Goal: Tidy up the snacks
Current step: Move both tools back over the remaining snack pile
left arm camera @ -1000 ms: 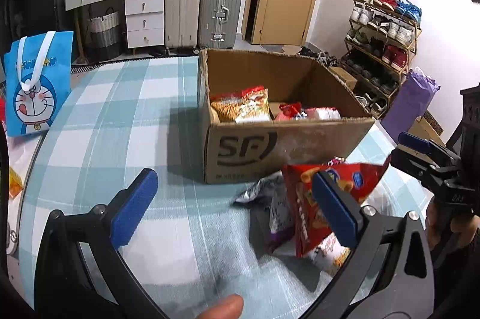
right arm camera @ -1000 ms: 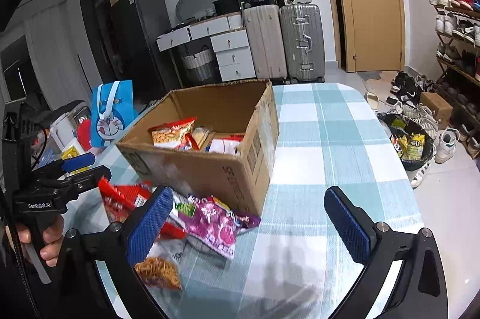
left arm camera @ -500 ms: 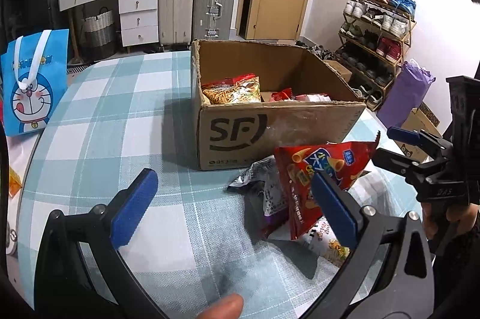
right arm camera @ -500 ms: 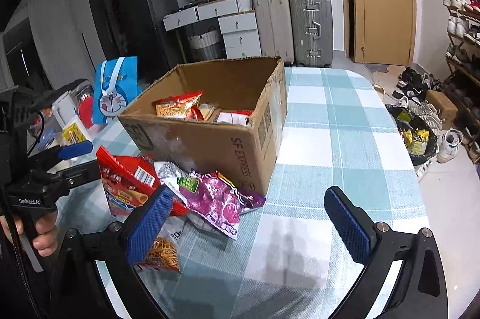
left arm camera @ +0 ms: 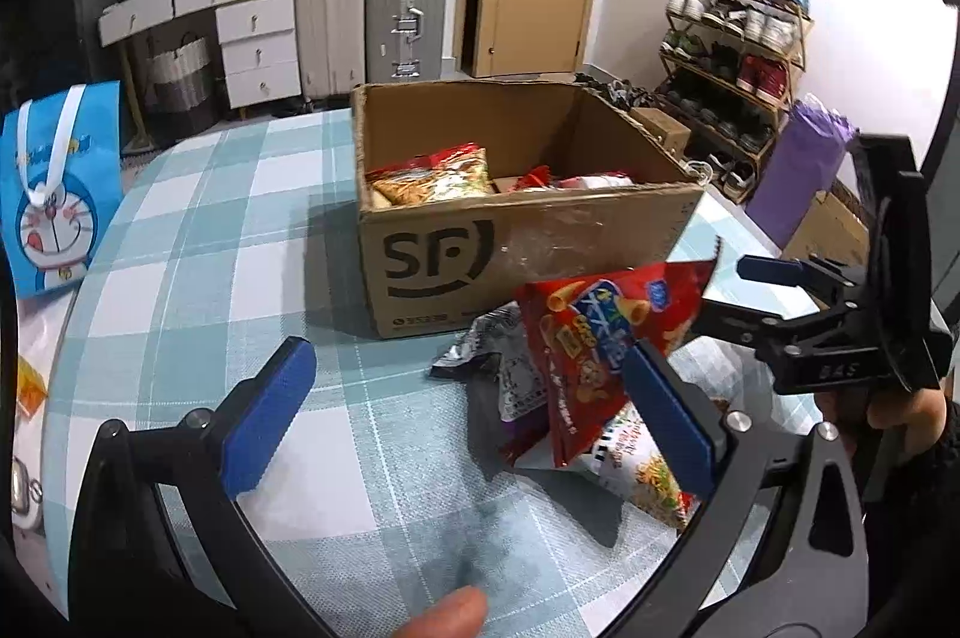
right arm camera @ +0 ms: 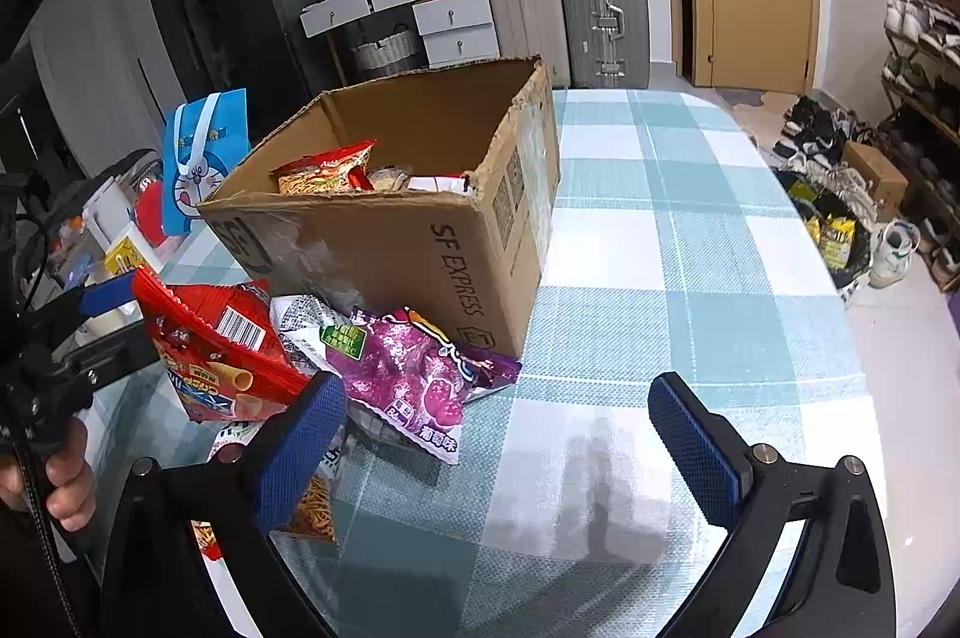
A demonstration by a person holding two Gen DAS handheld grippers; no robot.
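Observation:
An open SF cardboard box (left arm camera: 516, 242) (right arm camera: 420, 242) stands on the checked table and holds several snack packs (left arm camera: 432, 173) (right arm camera: 327, 170). In front of it lie a red snack bag (left arm camera: 600, 344) (right arm camera: 216, 344), a purple snack bag (right arm camera: 420, 368) and a noodle pack (left arm camera: 642, 470). My left gripper (left arm camera: 468, 416) is open above the table, its right finger in front of the red bag. My right gripper (right arm camera: 492, 440) is open, its left finger by the pile. Each gripper also shows in the other view: the right one (left arm camera: 756, 296), the left one (right arm camera: 120, 314).
A blue Doraemon bag (left arm camera: 51, 194) (right arm camera: 201, 164) stands at the table's far edge. Small items (right arm camera: 120, 242) lie near it. Suitcases (left arm camera: 372, 14), drawers, a door and a shoe rack (left arm camera: 738, 56) are beyond the table. A bin (right arm camera: 834, 236) sits on the floor.
Both grippers have drawn back from the box and risen a little. The red bag now stands more upright against the pile. Both grippers stay open.

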